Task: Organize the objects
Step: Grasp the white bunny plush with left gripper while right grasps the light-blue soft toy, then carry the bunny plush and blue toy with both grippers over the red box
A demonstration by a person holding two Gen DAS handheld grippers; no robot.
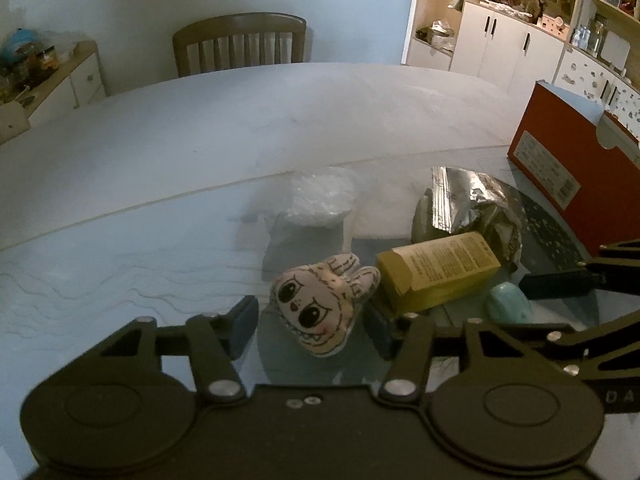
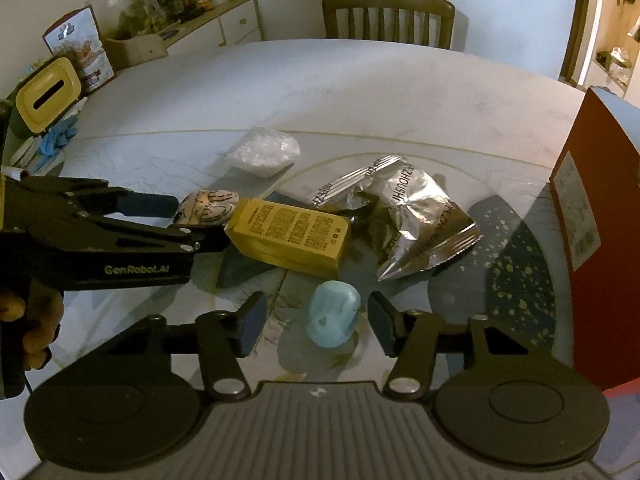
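A small plush face toy (image 1: 320,312) lies on the glass turntable between the open fingers of my left gripper (image 1: 316,326); it also shows in the right wrist view (image 2: 208,206). A yellow carton (image 1: 438,274) (image 2: 290,236) lies on its side just right of the toy. A light blue egg-shaped case (image 2: 333,314) (image 1: 510,304) lies between the open fingers of my right gripper (image 2: 318,320). A crumpled silver foil bag (image 2: 404,220) (image 1: 472,208) and a clear plastic bag of white bits (image 2: 264,152) (image 1: 320,200) lie behind. Neither gripper holds anything.
A red shoebox (image 1: 560,160) (image 2: 592,220) stands at the right on the table. A wooden chair (image 1: 240,44) stands at the far side. A yellow-lidded tissue box (image 2: 44,92) and blue gloves (image 2: 56,136) lie at the table's left edge.
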